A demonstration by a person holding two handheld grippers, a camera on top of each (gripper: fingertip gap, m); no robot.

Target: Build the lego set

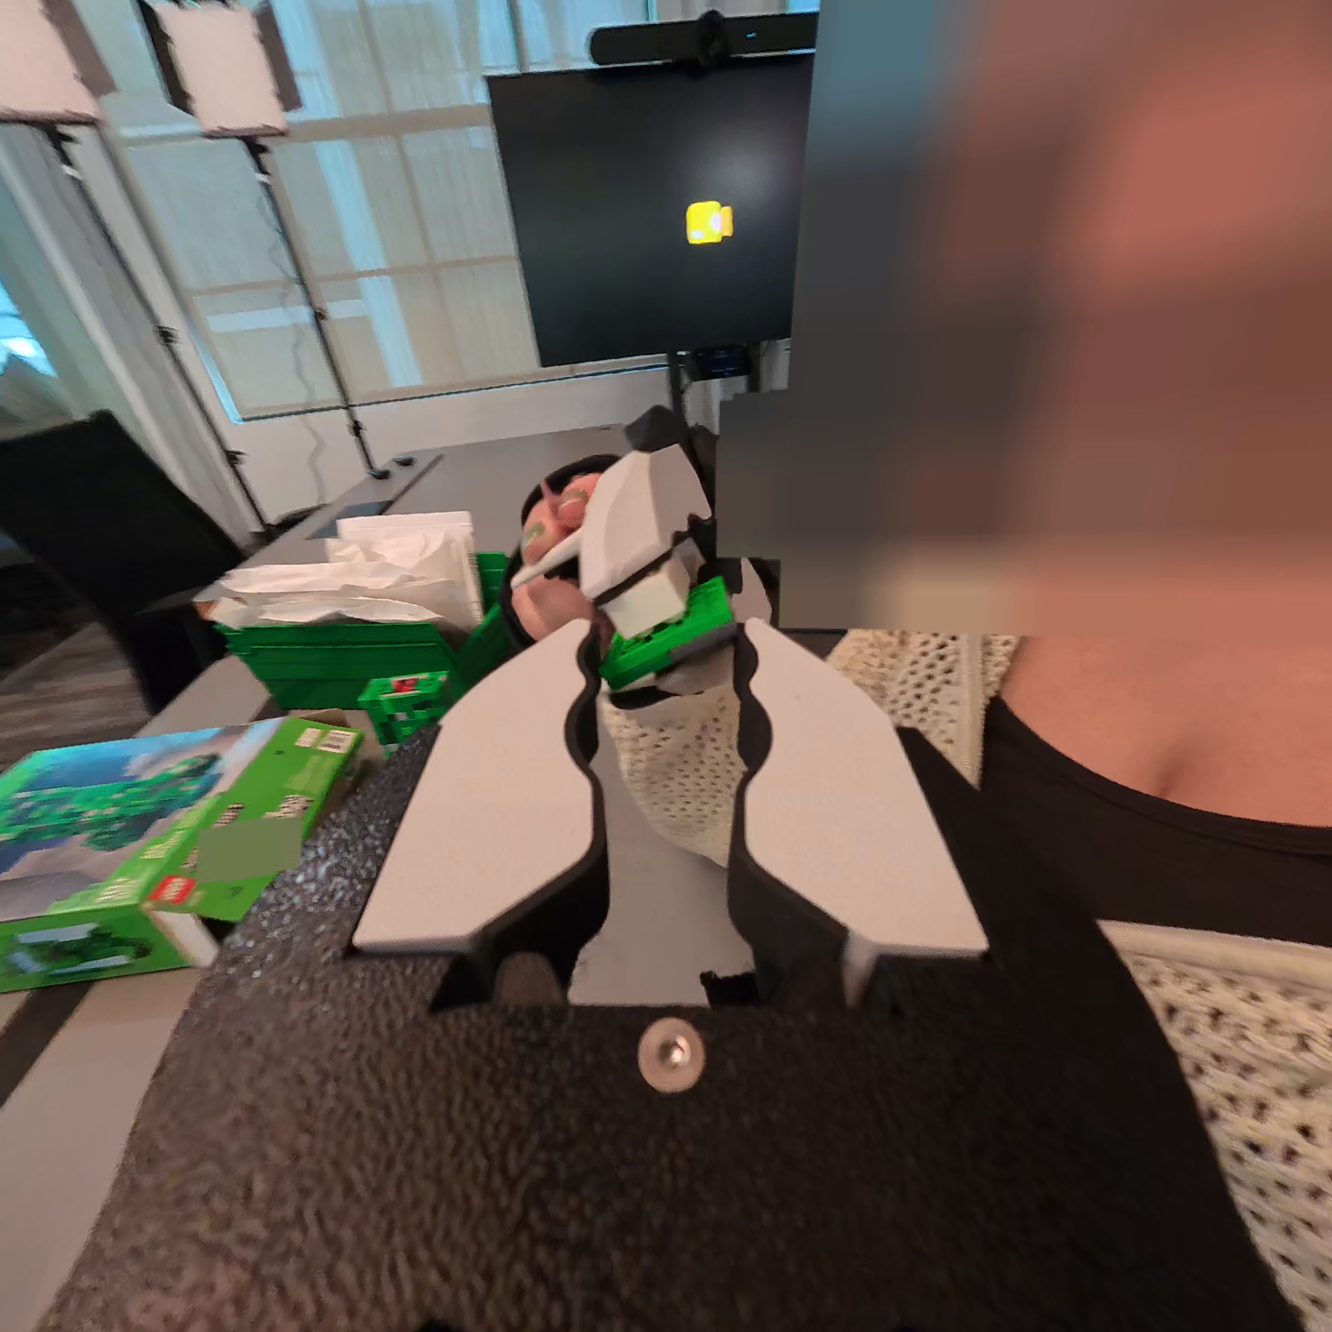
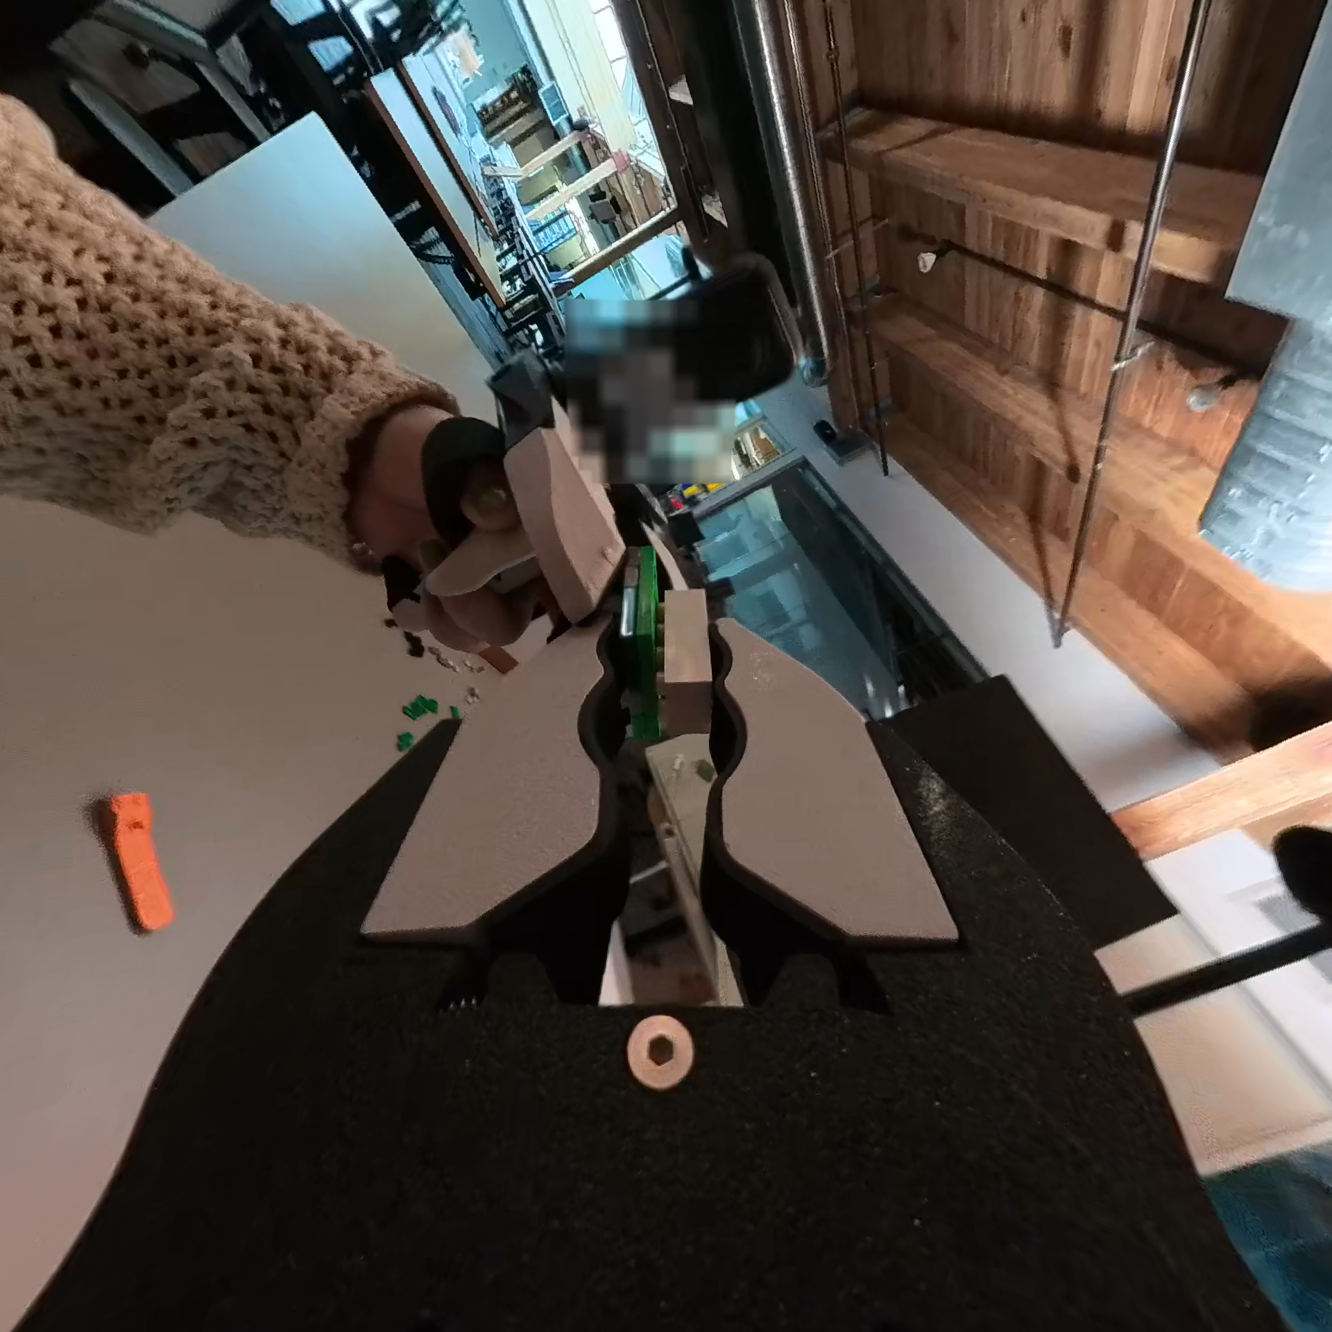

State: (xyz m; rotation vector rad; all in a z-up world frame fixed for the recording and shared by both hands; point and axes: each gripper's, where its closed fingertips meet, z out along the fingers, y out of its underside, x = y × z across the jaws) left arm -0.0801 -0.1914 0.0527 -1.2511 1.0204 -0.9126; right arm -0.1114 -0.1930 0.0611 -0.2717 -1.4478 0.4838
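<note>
Both tongs meet in the air over the worktop on a flat green studded plastic plate assembly (image 1: 667, 641); the left tongs (image 1: 667, 652) stand part open about it, the right tongs (image 2: 663, 677) nipped onto it edge-on; beyond the left tongs stands a small green block figure (image 1: 403, 703), seemingly built; loose green bricks (image 2: 422, 710) left of the right tongs suggest building is unfinished.

A dark monitor (image 1: 649, 216) with a webcam bar (image 1: 703, 40) on its top edge stands beyond the table (image 1: 461, 476). A black chair (image 1: 108, 519) sits at the left. Wooden ceiling planks (image 2: 1009, 216) and a metal duct (image 2: 786, 180) run overhead.
</note>
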